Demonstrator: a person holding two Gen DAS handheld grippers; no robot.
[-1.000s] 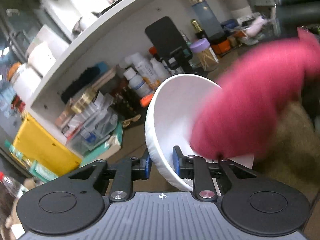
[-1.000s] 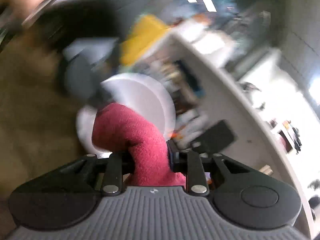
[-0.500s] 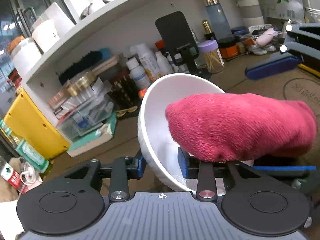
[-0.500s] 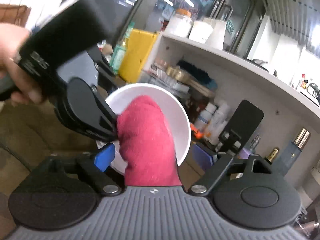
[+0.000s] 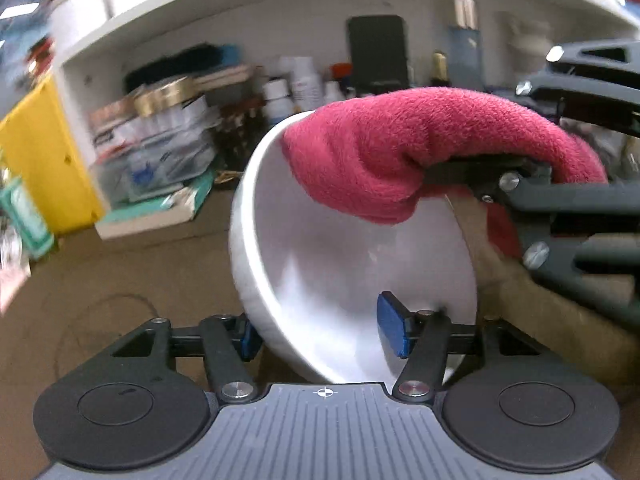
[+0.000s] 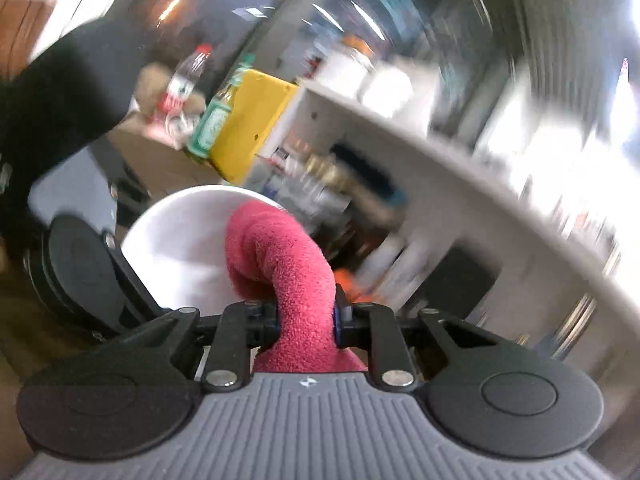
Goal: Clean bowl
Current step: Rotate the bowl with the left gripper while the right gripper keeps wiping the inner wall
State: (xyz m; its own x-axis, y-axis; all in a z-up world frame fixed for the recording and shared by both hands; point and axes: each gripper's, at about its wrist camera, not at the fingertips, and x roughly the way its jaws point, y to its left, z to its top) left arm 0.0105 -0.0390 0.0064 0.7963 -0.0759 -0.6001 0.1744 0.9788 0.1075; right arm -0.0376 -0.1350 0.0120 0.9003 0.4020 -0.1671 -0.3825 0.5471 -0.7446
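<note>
My left gripper [image 5: 320, 338] is shut on the rim of a white bowl [image 5: 320, 280], holding it tilted with its opening toward the right. My right gripper [image 6: 306, 322] is shut on a red cloth [image 6: 288, 272]. The cloth [image 5: 400, 152] folds over and presses against the upper inside of the bowl [image 6: 180, 240]. The right gripper [image 5: 560, 208] reaches in from the right in the left wrist view. The left gripper [image 6: 80, 276] shows at the left of the right wrist view.
A white shelf unit [image 5: 280, 40] behind holds bottles, boxes and a black phone stand [image 5: 378, 52]. A yellow box [image 5: 44, 160] stands at its left end, with bottles [image 6: 216, 116] beside it. Brown cardboard [image 5: 100, 280] covers the table.
The right gripper has closed on the cloth and swept it up from the middle of the bowl to its upper rim. The bowl has tilted more upright; both views have swung.
</note>
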